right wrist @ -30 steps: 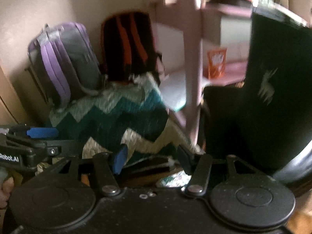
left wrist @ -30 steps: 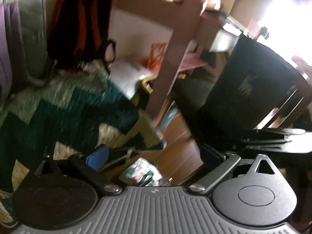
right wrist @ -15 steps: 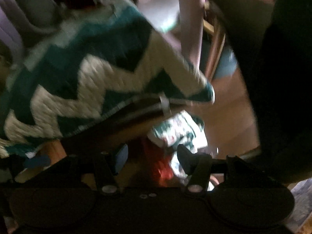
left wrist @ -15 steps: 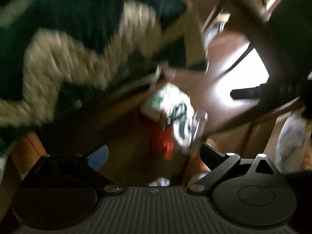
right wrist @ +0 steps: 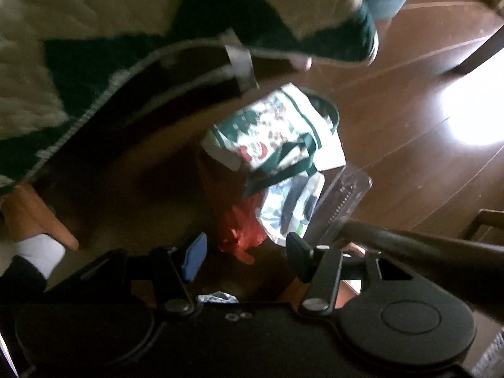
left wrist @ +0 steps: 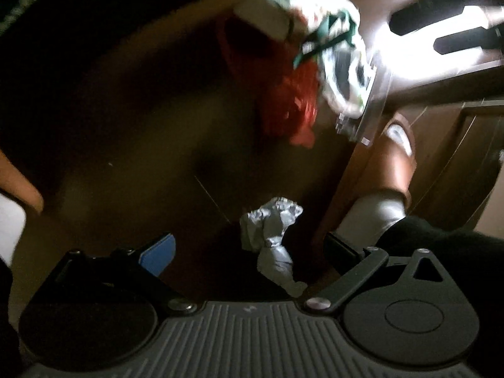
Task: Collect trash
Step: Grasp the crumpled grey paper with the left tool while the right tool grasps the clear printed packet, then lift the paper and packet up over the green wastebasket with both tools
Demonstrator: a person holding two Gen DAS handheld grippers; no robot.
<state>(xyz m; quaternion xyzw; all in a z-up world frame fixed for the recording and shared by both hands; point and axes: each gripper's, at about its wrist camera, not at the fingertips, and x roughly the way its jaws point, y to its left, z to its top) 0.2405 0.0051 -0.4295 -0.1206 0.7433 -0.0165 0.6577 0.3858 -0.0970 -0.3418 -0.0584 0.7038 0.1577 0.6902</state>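
A crumpled silver foil wrapper (left wrist: pixel 271 236) lies on the dark wooden floor, seen between the fingers of my left gripper (left wrist: pixel 249 247), which is open and not touching it. Farther off, a red plastic bag (left wrist: pixel 289 94) lies beside a white and green printed bag (left wrist: pixel 315 22) and a clear plastic container (left wrist: pixel 368 104). My right gripper (right wrist: pixel 245 256) is open and points down just short of the red plastic bag (right wrist: pixel 239 230). The printed bag (right wrist: pixel 271 132) and the clear container (right wrist: pixel 346 195) lie beyond it. A scrap of the foil wrapper (right wrist: pixel 217 297) shows near its base.
A green and cream zigzag blanket (right wrist: pixel 63 31) hangs over the trash at the upper left. A foot in a brown slipper (left wrist: pixel 397 163) stands right of the foil. A white cuff (right wrist: pixel 37 255) shows at the left. Dark furniture legs (left wrist: pixel 441 15) stand on the sunlit floor.
Both grippers dropped and tipped from facing the room to facing the floor. The trash pile came much closer and the foil wrapper came into view between the left fingers. Both stayed open.
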